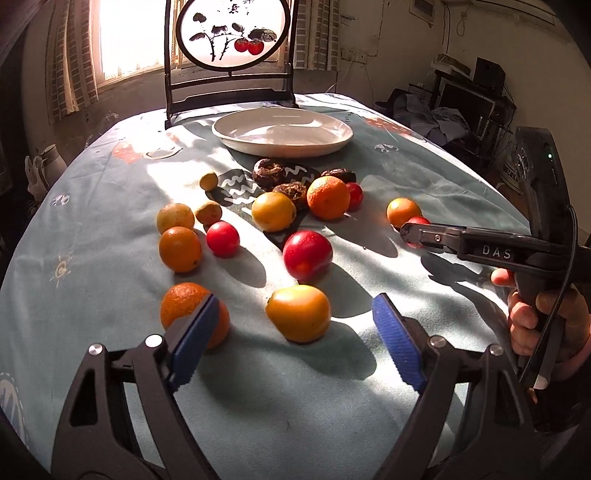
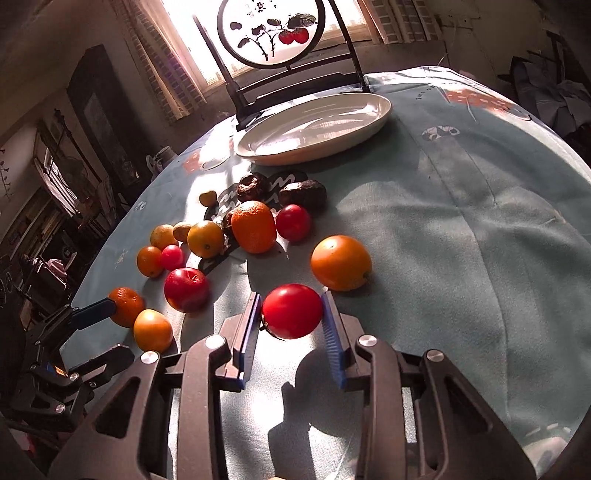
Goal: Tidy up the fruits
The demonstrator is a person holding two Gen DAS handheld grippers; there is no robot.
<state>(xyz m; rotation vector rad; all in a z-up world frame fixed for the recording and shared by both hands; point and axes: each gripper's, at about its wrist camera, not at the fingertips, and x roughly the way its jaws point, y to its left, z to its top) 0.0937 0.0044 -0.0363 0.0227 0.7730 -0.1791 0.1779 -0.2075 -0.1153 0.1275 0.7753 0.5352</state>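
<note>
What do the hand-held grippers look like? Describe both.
Both are black plastic frames with silver pivot bolts and ribbed blue finger pads. The left hand-held gripper matches the right hand-held gripper. The right one's side reads DAS in white, and a black cable runs past its grip.

A painted round screen [image 1: 232, 31] stands behind the tablecloth [image 1: 424, 177].

Four red fruits [image 2: 291, 311] are counted on the tablecloth, along with eight orange and yellow ones [image 2: 340, 262], two small brownish-yellow fruits [image 1: 208, 181] and three dark wrinkled ones [image 1: 269, 174] (partly hidden behind others). One white plate [image 1: 236, 138] is seen.
</note>
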